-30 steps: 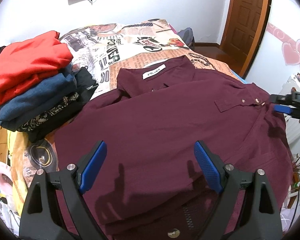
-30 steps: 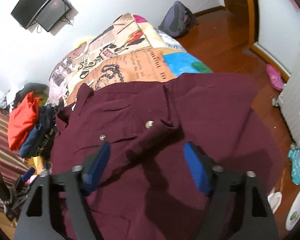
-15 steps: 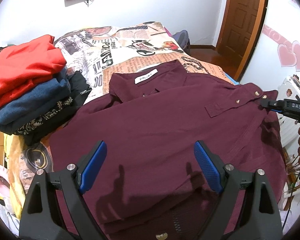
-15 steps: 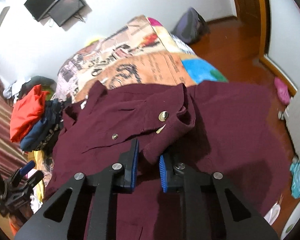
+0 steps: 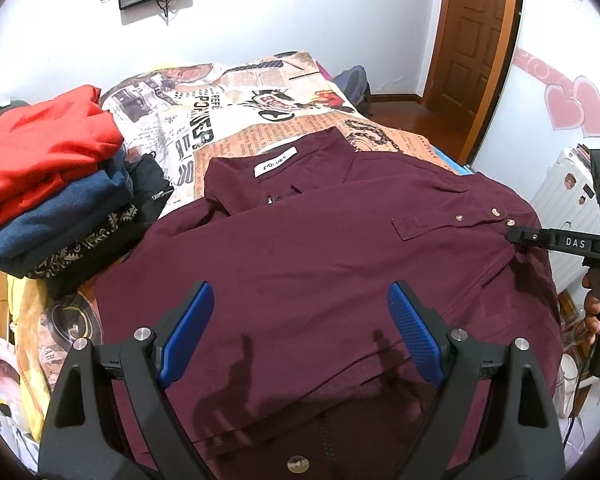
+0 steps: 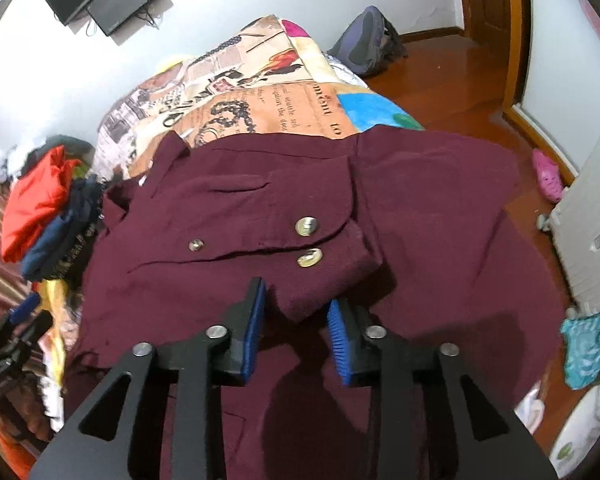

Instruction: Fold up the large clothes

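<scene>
A maroon button shirt (image 5: 300, 256) is spread on the bed (image 5: 236, 104), collar and label toward the far end. One sleeve is laid across the body, its buttoned cuff (image 6: 320, 264) resting near the right edge; the remaining folds are judged not yet made. The cuff's corner lies between the jaws of the right gripper (image 6: 296, 320), which are opening, the pads apparently no longer pressing. The left gripper (image 5: 300, 332) is held wide open above the hem, empty. A stack of folded clothes (image 5: 48, 192) is seen beside the shirt.
</scene>
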A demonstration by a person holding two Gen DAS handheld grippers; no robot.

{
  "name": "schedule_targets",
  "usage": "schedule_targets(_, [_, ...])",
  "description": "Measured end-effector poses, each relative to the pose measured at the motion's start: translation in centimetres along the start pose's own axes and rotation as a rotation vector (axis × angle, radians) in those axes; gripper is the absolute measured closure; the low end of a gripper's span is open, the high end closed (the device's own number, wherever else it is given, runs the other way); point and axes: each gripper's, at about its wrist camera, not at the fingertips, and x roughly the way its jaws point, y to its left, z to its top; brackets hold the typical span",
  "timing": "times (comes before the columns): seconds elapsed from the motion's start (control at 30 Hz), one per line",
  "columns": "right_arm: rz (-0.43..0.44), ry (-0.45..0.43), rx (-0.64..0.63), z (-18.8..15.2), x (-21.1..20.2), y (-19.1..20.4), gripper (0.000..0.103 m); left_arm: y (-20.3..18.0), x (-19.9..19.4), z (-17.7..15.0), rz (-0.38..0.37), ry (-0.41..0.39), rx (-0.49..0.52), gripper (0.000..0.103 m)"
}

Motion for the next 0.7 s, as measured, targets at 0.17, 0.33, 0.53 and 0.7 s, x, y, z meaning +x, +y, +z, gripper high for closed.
schedule_targets(0.17, [-0.046,-0.031,-0.068,0.3,-2.7,-0.4,0.065,-0.7,-0.2,0.4,0.003,-0.010,0.014,0.014])
schedule_targets(0.33, [-0.115,-0.135,-0.052,1.0,-6.8,-2.7,0.061,-1.6,-0.6,1.6,0.000,-0.037,0.026,0.014])
schedule_targets(0.53, [-0.175,-0.215,0.075,0.5,-10.0,-7.0,0.046,-3.4,-0.9,3.4,-0.022,-0.070,0.042,0.014])
schedule_targets(0.7, [-0.167,-0.161,0.215,-1.1,-9.4,-11.3,0.046,-5.1,-0.1,4.0,-0.048,-0.059,0.060,0.014])
